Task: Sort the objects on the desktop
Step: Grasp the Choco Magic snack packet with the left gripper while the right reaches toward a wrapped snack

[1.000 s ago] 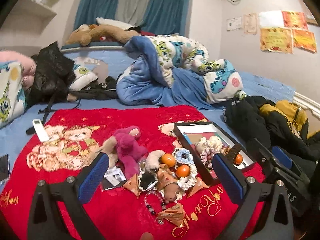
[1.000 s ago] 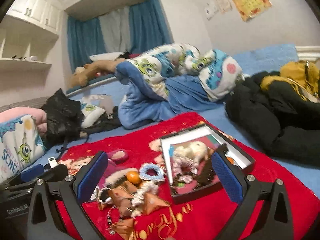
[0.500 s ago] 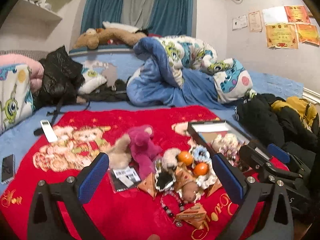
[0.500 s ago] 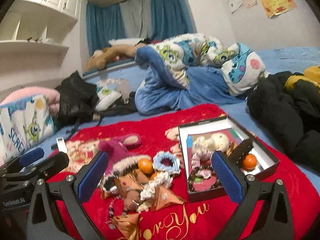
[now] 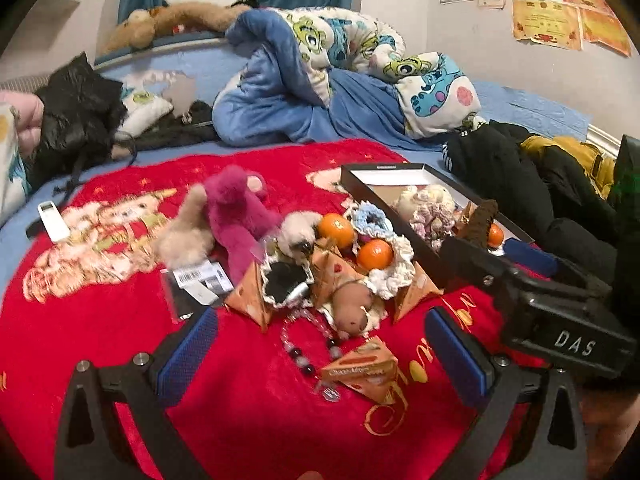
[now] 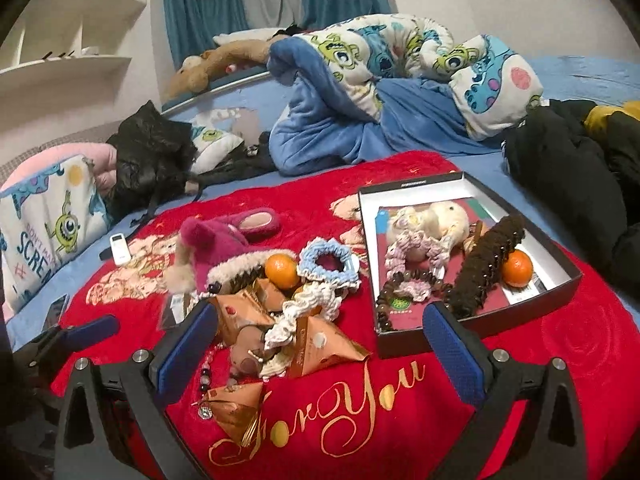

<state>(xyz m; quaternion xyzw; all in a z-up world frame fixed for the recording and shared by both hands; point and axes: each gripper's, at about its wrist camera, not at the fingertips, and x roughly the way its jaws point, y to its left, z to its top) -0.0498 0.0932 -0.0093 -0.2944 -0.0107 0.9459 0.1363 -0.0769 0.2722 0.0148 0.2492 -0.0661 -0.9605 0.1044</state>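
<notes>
A heap of small objects lies on a red blanket (image 5: pixel 100 340): a magenta plush (image 5: pixel 236 216), two oranges (image 5: pixel 336 229), a blue crochet scrunchie (image 6: pixel 330 260), brown triangular packets (image 6: pixel 320 346), a bead bracelet (image 5: pixel 304 344). A black open box (image 6: pixel 536 312) on the right holds a white plush (image 6: pixel 444 220), a brown hair clip (image 6: pixel 484 264), an orange (image 6: pixel 517 266) and beads. My left gripper (image 5: pixel 320 356) is open and empty, low over the bracelet. My right gripper (image 6: pixel 320 352) is open and empty over the packets, left of the box; it also shows in the left wrist view (image 5: pixel 520 264).
A white remote (image 5: pixel 52 220) lies at the blanket's left edge. A bunched blue quilt (image 5: pixel 320 92) lies behind, black and yellow jackets (image 5: pixel 540 176) to the right, a black bag (image 6: pixel 148 152) to the left. The left gripper's finger (image 6: pixel 80 332) shows low left in the right wrist view.
Both grippers have moved forward and down toward the heap, which now looks larger and nearer. Both stay open and empty. No object has moved.
</notes>
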